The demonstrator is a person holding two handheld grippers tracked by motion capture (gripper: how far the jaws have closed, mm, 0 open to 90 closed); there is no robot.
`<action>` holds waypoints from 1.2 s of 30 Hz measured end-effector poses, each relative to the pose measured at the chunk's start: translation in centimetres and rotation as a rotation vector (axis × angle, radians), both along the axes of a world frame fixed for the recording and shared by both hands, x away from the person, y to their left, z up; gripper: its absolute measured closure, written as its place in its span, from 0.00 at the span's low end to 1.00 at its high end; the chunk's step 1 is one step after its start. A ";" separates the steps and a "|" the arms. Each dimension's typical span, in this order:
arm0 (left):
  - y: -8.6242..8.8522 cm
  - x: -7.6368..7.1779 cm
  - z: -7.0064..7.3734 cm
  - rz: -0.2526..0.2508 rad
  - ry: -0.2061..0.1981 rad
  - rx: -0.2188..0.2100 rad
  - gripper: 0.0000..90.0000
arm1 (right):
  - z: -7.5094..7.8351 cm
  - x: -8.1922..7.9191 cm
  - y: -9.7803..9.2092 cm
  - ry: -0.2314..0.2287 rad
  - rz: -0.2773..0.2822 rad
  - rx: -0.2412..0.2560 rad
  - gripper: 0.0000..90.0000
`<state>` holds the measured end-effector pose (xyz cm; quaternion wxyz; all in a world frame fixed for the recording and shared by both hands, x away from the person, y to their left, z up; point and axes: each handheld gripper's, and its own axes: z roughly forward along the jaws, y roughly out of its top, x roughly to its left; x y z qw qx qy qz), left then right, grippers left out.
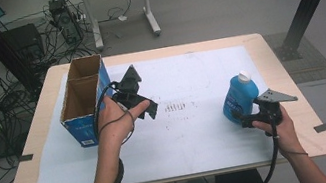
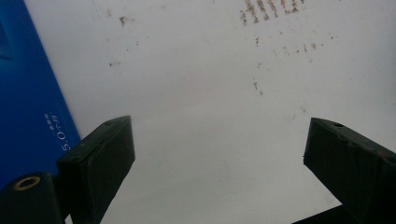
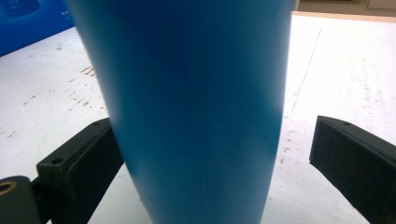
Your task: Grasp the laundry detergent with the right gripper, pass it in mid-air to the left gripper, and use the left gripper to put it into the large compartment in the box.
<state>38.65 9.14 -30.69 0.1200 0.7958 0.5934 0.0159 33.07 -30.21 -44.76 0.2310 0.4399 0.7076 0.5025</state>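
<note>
One blue bottle (image 1: 239, 94) with a white cap stands upright on the white sheet (image 1: 193, 132) covering the table (image 1: 276, 51), at its right side. One open cardboard box (image 1: 85, 97), two compartments, sits at the left. The right tool (image 1: 243, 119) has its jaws wide around the bottle's base, the left jaw touching or nearly so, the right jaw clear. The left tool (image 1: 146, 108), beside the box, gapes wide over bare sheet, holding nothing.

Upright blue bottle (image 1: 240, 95) with white cap, on the table's right side.
</note>
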 end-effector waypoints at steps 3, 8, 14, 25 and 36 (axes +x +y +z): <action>-0.1 0.0 -0.1 0.004 0.001 -0.006 0.10 | -0.1 0.0 0.0 -0.004 -0.001 0.007 0.03; -0.1 0.1 -0.1 -0.004 0.002 -0.001 0.10 | -0.1 0.0 0.1 -0.016 0.005 0.021 0.04; -0.1 0.2 -0.2 -0.005 0.003 -0.002 0.10 | -0.5 0.1 0.3 -0.026 0.005 0.031 0.08; 0.0 0.1 -0.1 -0.006 0.003 0.000 0.10 | -0.7 0.3 0.8 -0.048 0.007 0.043 0.15; -0.1 0.1 -0.2 -0.003 0.006 0.001 0.10 | -0.8 0.4 1.0 -0.064 0.012 0.045 0.23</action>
